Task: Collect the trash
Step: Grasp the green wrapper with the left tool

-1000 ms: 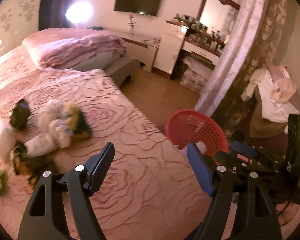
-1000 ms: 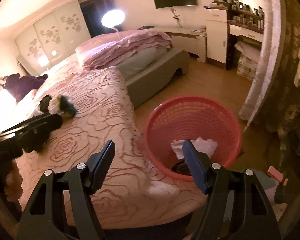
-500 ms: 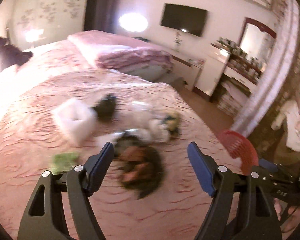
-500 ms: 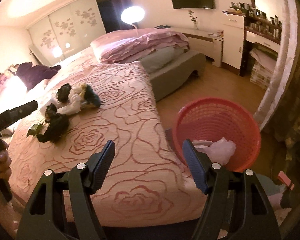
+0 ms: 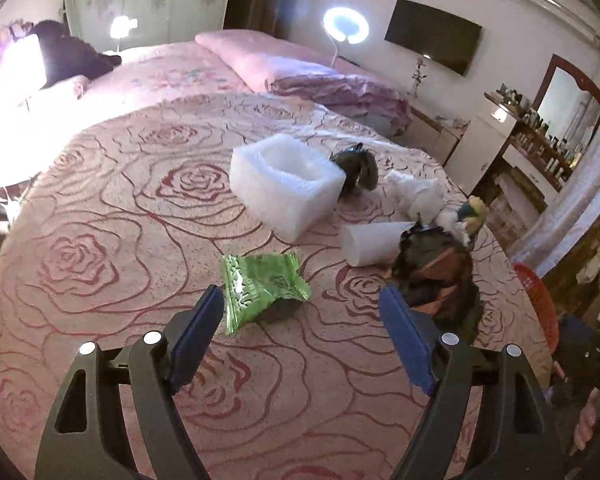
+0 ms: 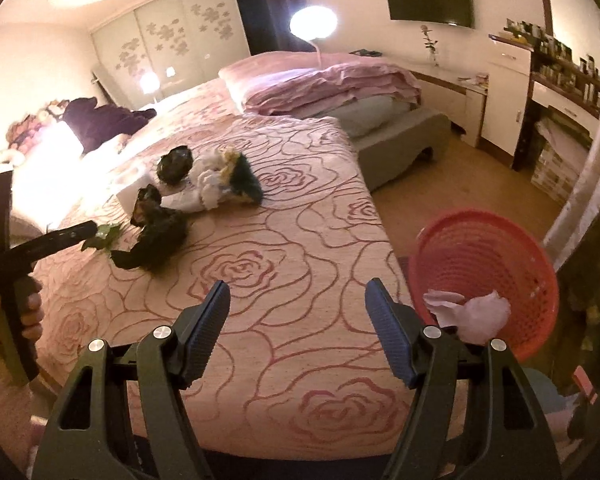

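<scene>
Trash lies on the rose-patterned bedspread [image 5: 100, 208]. In the left wrist view a green snack wrapper [image 5: 260, 286] sits just beyond my left gripper [image 5: 302, 312], whose jaws are opening with nothing between them. A dark crumpled bag [image 5: 436, 276] lies off its right finger, with a white paper cone [image 5: 370, 242], a white foam box [image 5: 286, 178] and crumpled tissues [image 5: 418, 192] further back. My right gripper [image 6: 298, 304] hangs open and empty over the bed's near corner. The red basket [image 6: 488, 268], holding crumpled paper [image 6: 468, 312], stands on the floor to its right.
Folded pink bedding [image 6: 332, 80] is piled at the bed's far end. A dresser [image 6: 508, 92] and shelves line the right wall beyond bare wooden floor [image 6: 460, 184]. A hand holding the left gripper [image 6: 16, 312] shows at the right wrist view's left edge.
My left gripper has swung left from the basket side to above the trash pile, now sharp in view. The right gripper has shifted left, so the basket sits further right.
</scene>
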`<state>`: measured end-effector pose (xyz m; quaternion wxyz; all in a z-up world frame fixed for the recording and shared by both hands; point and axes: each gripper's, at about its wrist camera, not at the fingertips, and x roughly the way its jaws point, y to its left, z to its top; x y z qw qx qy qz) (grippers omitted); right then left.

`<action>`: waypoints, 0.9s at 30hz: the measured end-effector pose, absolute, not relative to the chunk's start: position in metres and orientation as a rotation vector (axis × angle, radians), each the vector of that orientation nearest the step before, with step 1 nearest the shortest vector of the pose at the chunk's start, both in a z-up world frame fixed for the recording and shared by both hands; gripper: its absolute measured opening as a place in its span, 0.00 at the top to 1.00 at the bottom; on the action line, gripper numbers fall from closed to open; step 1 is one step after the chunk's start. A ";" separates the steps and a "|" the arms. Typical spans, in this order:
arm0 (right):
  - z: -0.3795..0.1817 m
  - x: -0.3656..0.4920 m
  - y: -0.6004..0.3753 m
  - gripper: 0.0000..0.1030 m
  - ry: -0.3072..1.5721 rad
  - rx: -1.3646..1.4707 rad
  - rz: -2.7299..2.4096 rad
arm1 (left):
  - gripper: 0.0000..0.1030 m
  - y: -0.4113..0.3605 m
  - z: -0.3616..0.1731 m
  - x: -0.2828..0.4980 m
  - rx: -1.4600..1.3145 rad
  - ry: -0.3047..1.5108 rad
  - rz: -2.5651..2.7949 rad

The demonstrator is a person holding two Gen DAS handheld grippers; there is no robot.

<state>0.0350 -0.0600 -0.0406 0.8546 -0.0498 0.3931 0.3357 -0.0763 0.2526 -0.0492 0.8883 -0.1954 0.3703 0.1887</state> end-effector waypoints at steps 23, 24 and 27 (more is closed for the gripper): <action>-0.053 0.043 0.051 0.34 0.878 -0.195 0.859 | 0.73 0.281 -0.069 -0.072 -0.461 0.750 0.430; -0.055 0.043 0.058 0.34 0.884 -0.190 0.870 | 0.75 0.280 -0.068 -0.072 -0.459 0.748 0.425; -0.056 0.041 0.074 0.34 0.895 -0.182 0.898 | 0.75 0.277 -0.066 -0.074 -0.453 0.738 0.419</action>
